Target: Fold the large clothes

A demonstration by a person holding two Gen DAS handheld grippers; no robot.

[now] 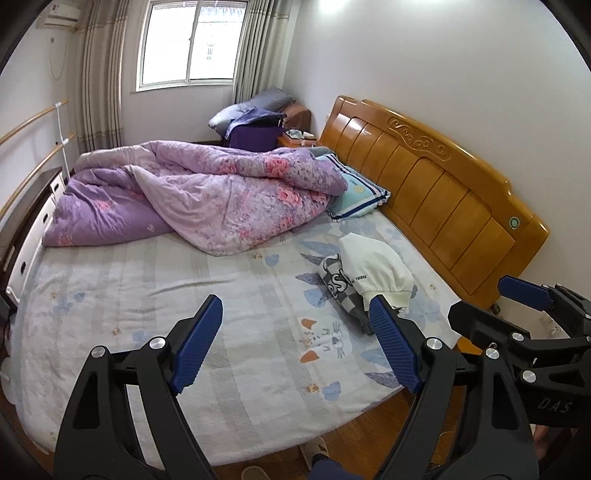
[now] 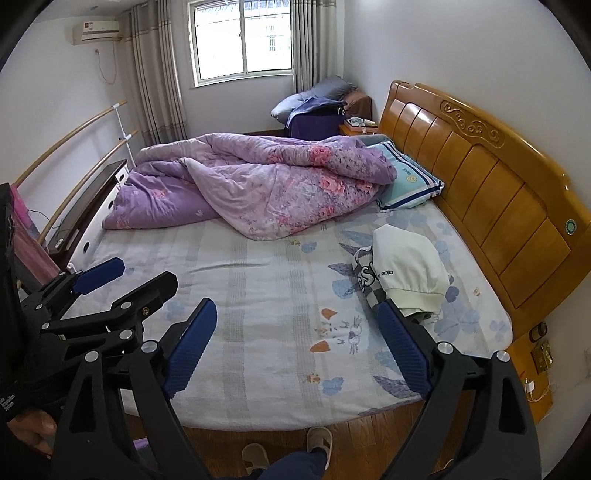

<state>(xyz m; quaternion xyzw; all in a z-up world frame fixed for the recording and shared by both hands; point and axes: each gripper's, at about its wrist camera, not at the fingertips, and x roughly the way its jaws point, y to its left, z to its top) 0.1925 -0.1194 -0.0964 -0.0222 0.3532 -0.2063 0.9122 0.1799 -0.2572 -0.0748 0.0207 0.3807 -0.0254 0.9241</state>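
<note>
- A bedroom, seen from the foot side of a bed (image 1: 147, 295) with a pale sheet printed with blue leaves and small rabbits.
- Left tool (image 1: 295, 343) hangs above the sheet, blue pads wide apart, nothing between them.
- Right tool (image 2: 297, 345) hangs beside it, jaws just as wide, also empty.
- Each tool shows at the edge of the other's view: the right one at the left camera's right edge, the left one at the right camera's left edge.
- Folded clothes (image 1: 373, 277) sit in a small stack on the sheet near the headboard (image 1: 443, 192): a white garment with dark lettering on top, a grey checked one under it.
- The stack lies clear of both tools; in both views a pad tip overlaps its near edge, but contact cannot be told.
- A purple flowered quilt (image 1: 207, 195) is heaped across the far half of the bed.
- A teal striped pillow (image 1: 358, 192) pokes out from under the quilt, against the wooden headboard.
- Window (image 2: 243, 40) at the far wall, with striped curtains on both sides.
- An air conditioner (image 2: 96, 31) hangs high on the left wall.
- Beyond the bed, a pile of grey and purple bedding (image 2: 314, 103) beside a small nightstand (image 2: 356, 129).
- Wooden floor below, and the person's slippers (image 2: 319, 439) at the bed's edge.
</note>
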